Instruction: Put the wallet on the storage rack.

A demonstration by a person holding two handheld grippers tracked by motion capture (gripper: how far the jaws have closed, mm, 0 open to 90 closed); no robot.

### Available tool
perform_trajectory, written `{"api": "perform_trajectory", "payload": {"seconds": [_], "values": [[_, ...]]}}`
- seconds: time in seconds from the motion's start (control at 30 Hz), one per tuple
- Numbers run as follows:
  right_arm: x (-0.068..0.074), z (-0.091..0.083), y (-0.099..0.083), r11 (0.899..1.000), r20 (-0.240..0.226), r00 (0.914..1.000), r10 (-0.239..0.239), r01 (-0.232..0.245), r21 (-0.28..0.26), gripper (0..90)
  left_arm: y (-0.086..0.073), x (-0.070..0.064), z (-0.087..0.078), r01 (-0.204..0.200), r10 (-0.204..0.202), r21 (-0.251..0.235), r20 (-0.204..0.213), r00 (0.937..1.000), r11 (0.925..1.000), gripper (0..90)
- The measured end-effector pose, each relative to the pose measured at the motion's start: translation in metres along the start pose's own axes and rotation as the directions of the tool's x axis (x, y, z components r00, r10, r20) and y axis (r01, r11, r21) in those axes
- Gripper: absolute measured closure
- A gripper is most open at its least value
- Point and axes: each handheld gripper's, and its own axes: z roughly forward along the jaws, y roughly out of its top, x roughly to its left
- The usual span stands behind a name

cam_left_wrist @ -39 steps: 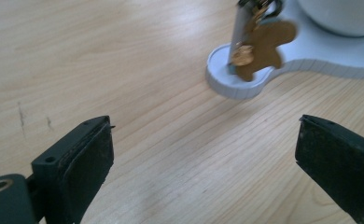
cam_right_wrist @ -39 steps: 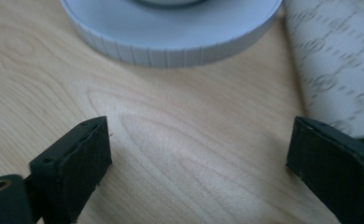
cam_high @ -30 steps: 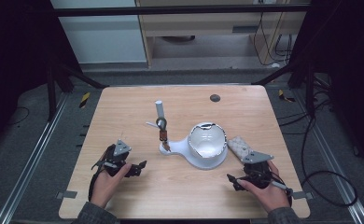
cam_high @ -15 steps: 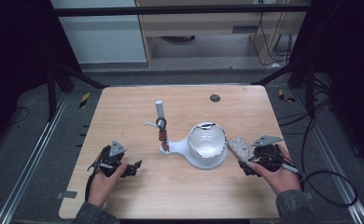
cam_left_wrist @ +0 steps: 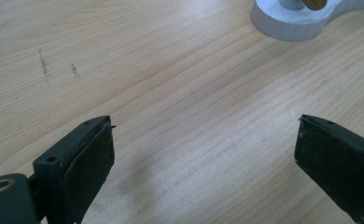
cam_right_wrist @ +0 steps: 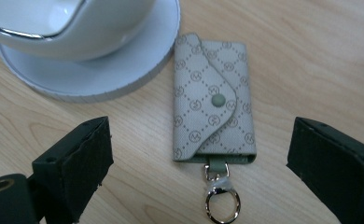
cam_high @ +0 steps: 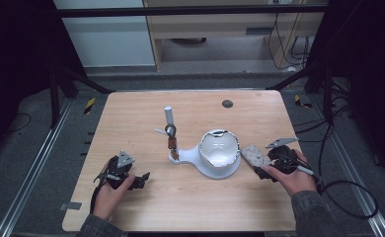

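Both jaws wide open, empty. Right gripper [cam_high: 264,168] now up at key pouch [cam_right_wrist: 213,109], touching white stand [cam_high: 215,170]; left gripper [cam_high: 131,178] w/ bare tabletop [cam_high: 131,113] ahead.

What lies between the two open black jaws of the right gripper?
In the right gripper view, a grey patterned snap-flap key pouch lies flat on the wooden table between the right gripper jaws, untouched, its metal clasp ring nearest the camera.

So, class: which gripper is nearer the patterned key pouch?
Right. The right gripper hovers open just short of the key pouch; the left gripper sits far across the table, beyond the white stand.
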Motion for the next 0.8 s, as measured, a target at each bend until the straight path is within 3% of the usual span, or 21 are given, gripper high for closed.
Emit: {"api": "perform_trajectory", "payload": {"seconds": [0.23,0.33,0.43,0.7,0.8], "values": [[-0.007,0.008,0.001,0.990,0.026,0.9985,0.049,-0.052,0.132,6.5,-0.004,0.003,-0.001,-0.002,0.002,0.008,0.015,0.9999,1.0000,4.4],[-0.008,0.010,0.006,0.983,0.023,0.9988,0.043,-0.046,0.176,6.2,-0.006,0.011,-0.006,0.029,-0.029,-0.009,0.001,0.9996,0.9995,4.8],[-0.009,0.015,0.010,0.981,0.032,0.9986,0.044,-0.049,0.186,6.5,-0.009,0.019,-0.006,0.060,-0.060,-0.007,0.007,0.9982,0.9982,4.7],[-0.022,0.026,0.020,0.983,0.018,0.9993,0.032,-0.035,0.178,7.5,-0.011,0.021,-0.005,0.056,-0.056,0.013,0.001,0.9984,0.9983,4.5],[-0.026,0.030,0.025,0.982,0.004,0.9995,0.031,-0.031,0.185,7.4,-0.011,0.019,-0.002,0.062,-0.062,0.017,0.025,0.9977,0.9979,4.4]]}}
